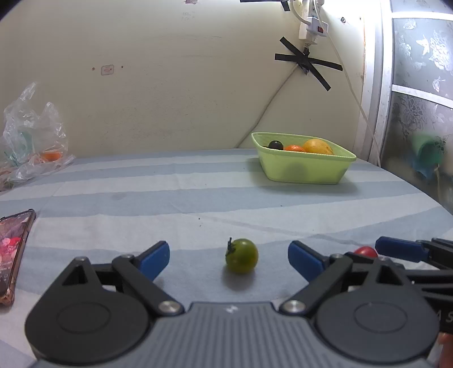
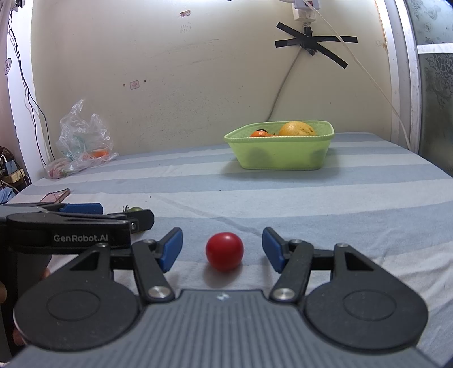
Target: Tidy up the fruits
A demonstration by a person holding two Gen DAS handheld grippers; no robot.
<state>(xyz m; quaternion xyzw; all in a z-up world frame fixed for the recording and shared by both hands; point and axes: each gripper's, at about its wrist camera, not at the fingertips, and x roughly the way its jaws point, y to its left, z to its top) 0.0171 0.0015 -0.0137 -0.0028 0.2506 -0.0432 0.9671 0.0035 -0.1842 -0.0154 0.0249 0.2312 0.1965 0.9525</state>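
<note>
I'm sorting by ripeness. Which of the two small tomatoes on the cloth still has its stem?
The green tomato, lying between the left gripper's open fingers: a dark stem sticks up from its left side. The red tomato in front of the right gripper looks smooth, with no stem showing.

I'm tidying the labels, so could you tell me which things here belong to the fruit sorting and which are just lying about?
Job:
green tomato
red tomato
green basket holding fruit
left gripper
right gripper

Lying about:
plastic bag
phone
taped cable

A lived-in room of a home: a striped bedsheet [image 1: 198, 198] under a scuffed cream wall [image 1: 170, 85], a taped-up power strip [image 1: 312, 27], a crumpled plastic bag [image 2: 82, 141].
</note>
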